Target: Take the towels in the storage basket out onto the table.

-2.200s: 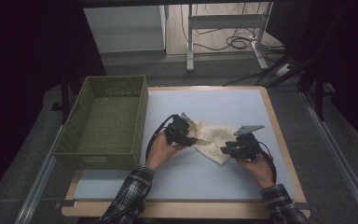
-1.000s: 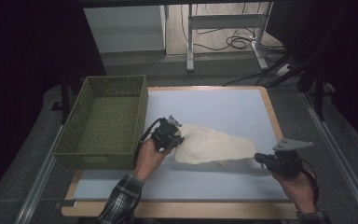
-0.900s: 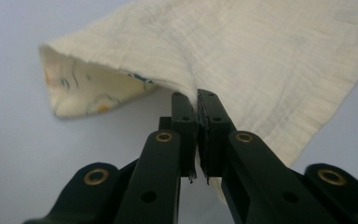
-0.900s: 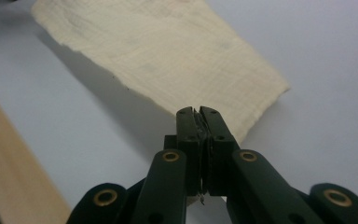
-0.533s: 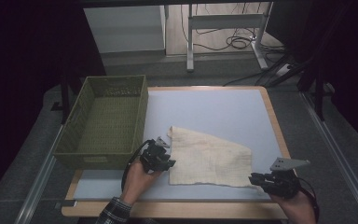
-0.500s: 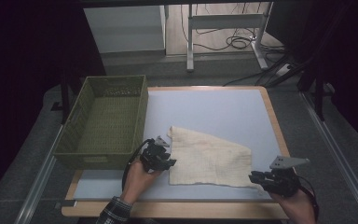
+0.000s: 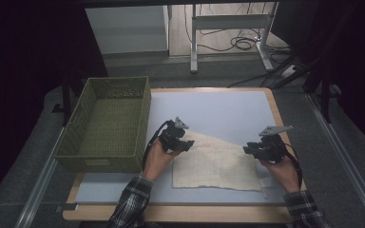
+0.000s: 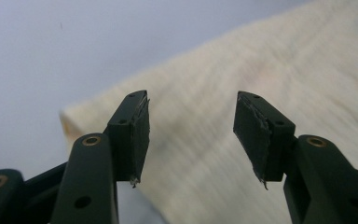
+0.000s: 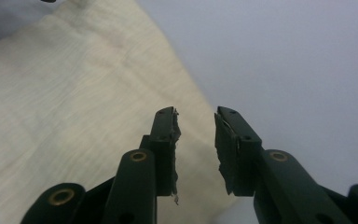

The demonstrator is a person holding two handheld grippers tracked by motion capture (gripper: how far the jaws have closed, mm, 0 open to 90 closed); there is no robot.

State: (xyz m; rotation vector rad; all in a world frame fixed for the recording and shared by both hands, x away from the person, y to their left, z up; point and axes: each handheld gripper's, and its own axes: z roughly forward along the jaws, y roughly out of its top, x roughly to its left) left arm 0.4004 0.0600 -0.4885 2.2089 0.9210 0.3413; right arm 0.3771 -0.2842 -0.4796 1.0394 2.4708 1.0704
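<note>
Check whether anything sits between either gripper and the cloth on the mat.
Nothing visible does. The left gripper hangs open over the cloth near its far left corner, the right gripper open near its right edge. Their jaws have just been opening, with nothing between them.

In the high view, the left gripper (image 7: pixel 177 137) covers the far left corner of the cloth (image 7: pixel 218 164), and the right gripper (image 7: pixel 264 147) overlaps its right edge. Both forearms are cut off by the bottom edge. In the left gripper view, the cloth (image 8: pixel 242 116) is blurred and runs off the right and bottom edges. In the right gripper view, the cloth (image 9: pixel 65 102) is likewise blurred and cut by the left edge.
</note>
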